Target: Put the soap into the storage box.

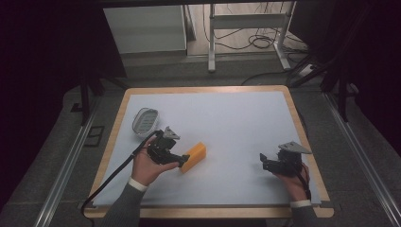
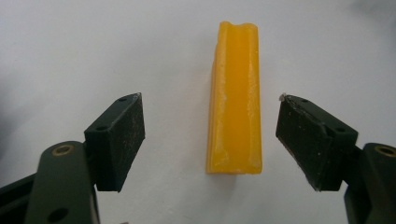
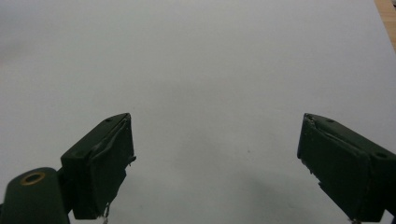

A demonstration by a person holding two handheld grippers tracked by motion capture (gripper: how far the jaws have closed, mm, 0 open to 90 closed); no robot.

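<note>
The block (image 1: 194,156) is bright orange-yellow and glossy. The table (image 1: 246,123) has a pale blue-white top edged in light wood. Both grippers, left (image 1: 181,161) and right (image 1: 263,160), are black. The dish (image 1: 144,121) is clear, grey-tinted.

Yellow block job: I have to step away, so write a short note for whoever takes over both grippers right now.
Left gripper: open, jaws either side of the yellow block, not touching it.
Right gripper: open, holding nothing, over bare mat at the right.
Things: the block lies flat on the mat, left of centre; a small oval dish sits near the far left edge.
Done: left gripper lined up on the block.
Left: close on the block and lift it, possibly to the dish.
</note>
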